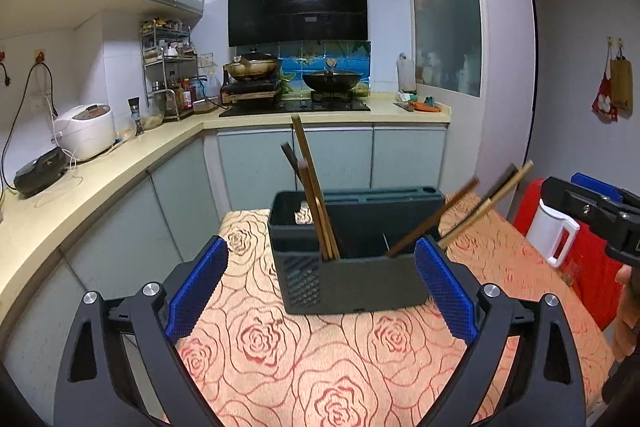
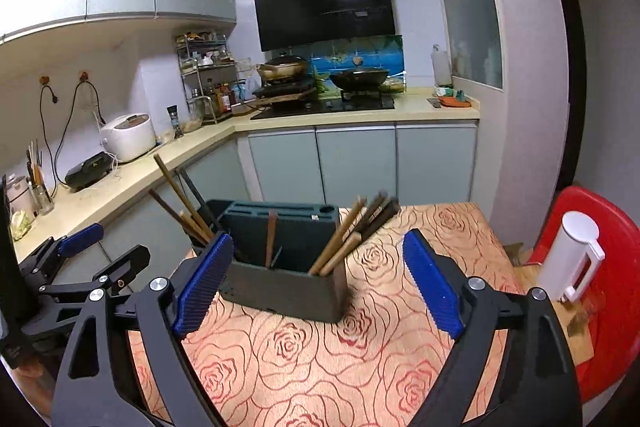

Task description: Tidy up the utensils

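A dark green utensil holder [image 1: 356,279] stands on the rose-patterned tablecloth [image 1: 304,367]; it also shows in the right wrist view [image 2: 288,287]. Wooden chopsticks [image 1: 316,195] stand in its left corner and more chopsticks [image 1: 452,215] lean out to the right. In the right wrist view chopsticks [image 2: 352,235] lean right, others [image 2: 180,199] lean left, and one stick [image 2: 271,239] stands in the middle. My left gripper [image 1: 322,283] is open and empty, just in front of the holder. My right gripper [image 2: 318,279] is open and empty, also in front of it.
A white jug [image 2: 572,255] stands on a red stool [image 2: 612,307] to the right of the table. The kitchen counter [image 1: 100,179] with a rice cooker [image 1: 86,131] runs along the left. The stove with pans [image 1: 332,79] is behind.
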`<state>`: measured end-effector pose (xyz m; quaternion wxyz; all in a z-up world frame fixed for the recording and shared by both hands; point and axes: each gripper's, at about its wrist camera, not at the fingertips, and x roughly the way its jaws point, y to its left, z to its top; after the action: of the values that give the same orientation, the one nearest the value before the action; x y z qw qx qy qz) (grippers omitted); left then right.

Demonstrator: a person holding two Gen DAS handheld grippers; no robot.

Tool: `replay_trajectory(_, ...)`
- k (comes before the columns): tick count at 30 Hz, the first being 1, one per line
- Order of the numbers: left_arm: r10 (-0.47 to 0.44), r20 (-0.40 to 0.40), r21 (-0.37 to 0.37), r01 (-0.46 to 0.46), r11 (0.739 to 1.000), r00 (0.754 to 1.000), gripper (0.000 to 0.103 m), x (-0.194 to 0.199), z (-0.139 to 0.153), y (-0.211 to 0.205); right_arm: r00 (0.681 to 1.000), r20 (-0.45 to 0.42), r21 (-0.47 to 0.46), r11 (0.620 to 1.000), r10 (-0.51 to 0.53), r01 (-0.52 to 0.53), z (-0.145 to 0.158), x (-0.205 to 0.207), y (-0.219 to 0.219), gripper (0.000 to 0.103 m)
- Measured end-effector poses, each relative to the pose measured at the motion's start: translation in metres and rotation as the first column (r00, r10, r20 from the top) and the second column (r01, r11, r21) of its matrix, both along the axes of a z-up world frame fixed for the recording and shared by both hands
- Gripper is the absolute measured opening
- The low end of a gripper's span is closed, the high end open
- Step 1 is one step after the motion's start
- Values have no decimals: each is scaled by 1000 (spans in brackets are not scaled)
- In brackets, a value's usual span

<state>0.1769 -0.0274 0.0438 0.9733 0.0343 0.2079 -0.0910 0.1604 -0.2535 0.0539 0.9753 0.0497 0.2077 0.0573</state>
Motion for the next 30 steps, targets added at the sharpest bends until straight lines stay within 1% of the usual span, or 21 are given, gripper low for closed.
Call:
replay_trajectory(4,-3,-4,7,3,1000,1000,91,-10,-9,-2,1000,4,-12,1000,-6,6,-10,-11,4,88)
replay_trajectory(9,-14,-11,-8,14,1000,1000,91,-24,-20,-2,999,32,-48,999,-9,11,-21,-31,11,93)
replay_trajectory(12,-12,-5,-2,12,1000,1000,91,-33,-26,-3,999,53,-72,997,-13,17,-26,-42,13,96)
replay_trajectory(15,-4,4,6,4,1000,1000,92,-40,-31,-3,998,66,-90,996,-15,21,-31,-53,15,96)
replay_trajectory(20,16,24,-4,-16,1000,1000,93,-54,-36,-2,999,39,-100,995,-12,16,-42,-63,18,96)
replay_trajectory(25,25,31,-32,-24,999,999,94,-68,-42,2,1000,10,-75,997,-19,20,-54,-68,20,96)
replay_trajectory(30,43,57,-36,-41,998,997,94,-79,-46,7,1000,3,-69,997,-30,30,-59,-66,21,96)
